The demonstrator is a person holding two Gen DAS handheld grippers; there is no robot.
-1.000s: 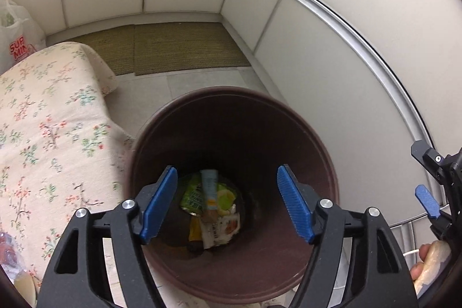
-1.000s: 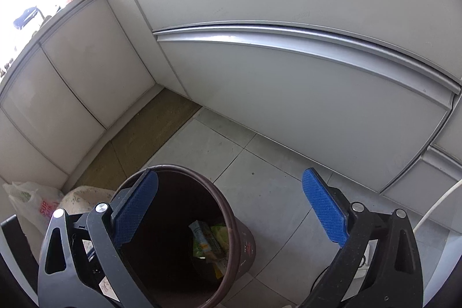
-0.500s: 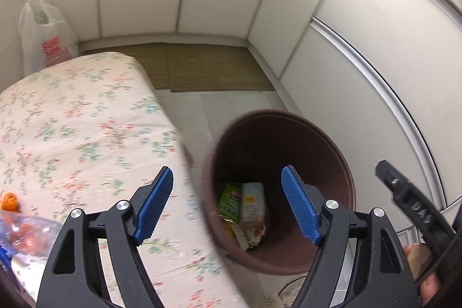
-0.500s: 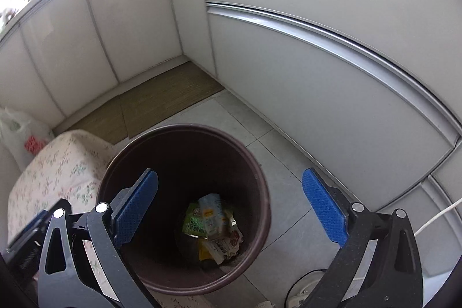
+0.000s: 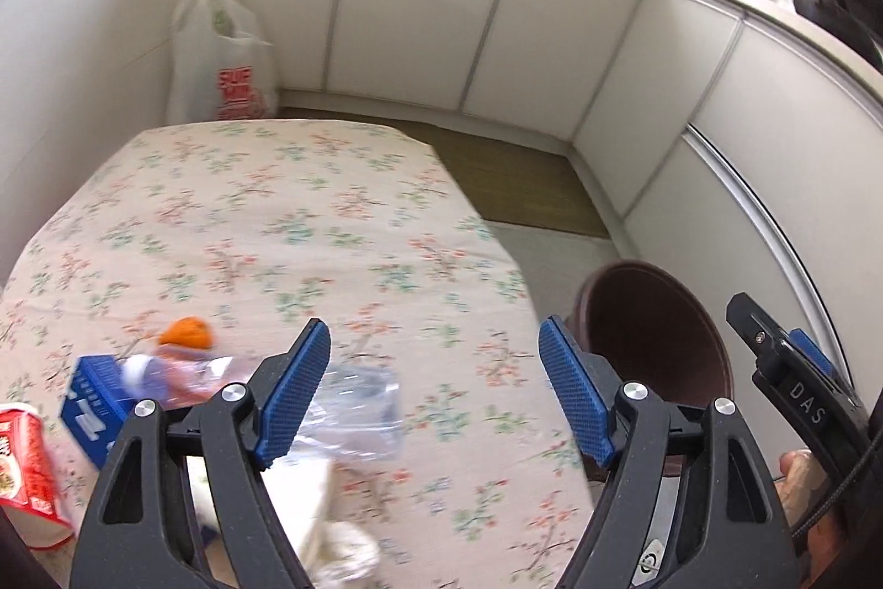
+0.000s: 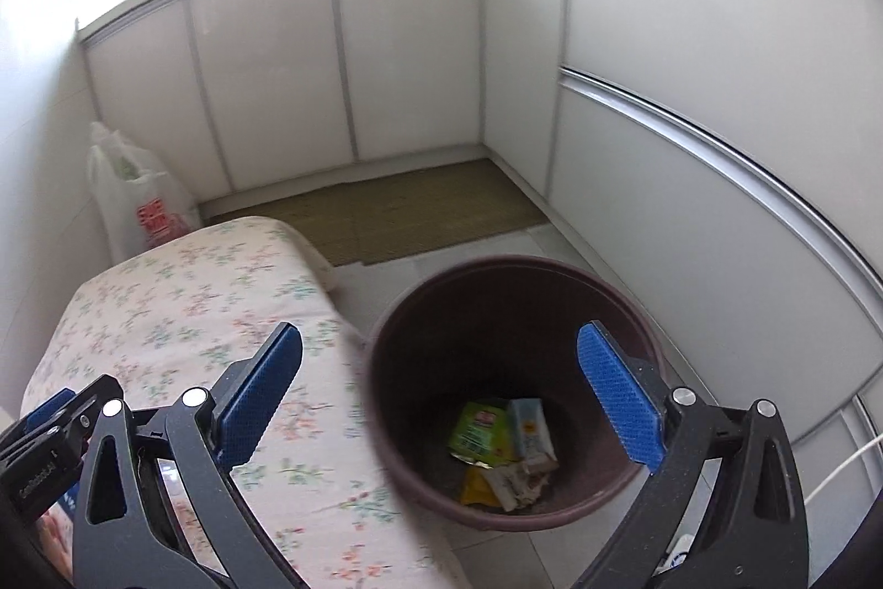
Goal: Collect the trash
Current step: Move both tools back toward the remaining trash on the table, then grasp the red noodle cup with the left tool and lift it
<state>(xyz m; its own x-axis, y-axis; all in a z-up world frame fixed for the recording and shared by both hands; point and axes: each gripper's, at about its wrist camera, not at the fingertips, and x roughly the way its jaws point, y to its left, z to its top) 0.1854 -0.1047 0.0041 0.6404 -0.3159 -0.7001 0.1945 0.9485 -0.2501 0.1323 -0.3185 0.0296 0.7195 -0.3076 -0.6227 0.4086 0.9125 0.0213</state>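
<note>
Left gripper (image 5: 436,390): jaws wide, empty, lower centre, above floral-cloth table (image 5: 287,224). Right gripper (image 6: 439,396): jaws wide, empty, over round brown plastic bin (image 6: 552,280) of wrappers (image 6: 499,445).

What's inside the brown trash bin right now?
The bin holds a green packet, a pale carton and a yellow wrapper. Anything beneath them is covered.

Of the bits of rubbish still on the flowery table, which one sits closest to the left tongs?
The crumpled clear plastic bottle with the orange cap, lying right beside the left tongs. The blue box and red cup sit farther left.
</note>
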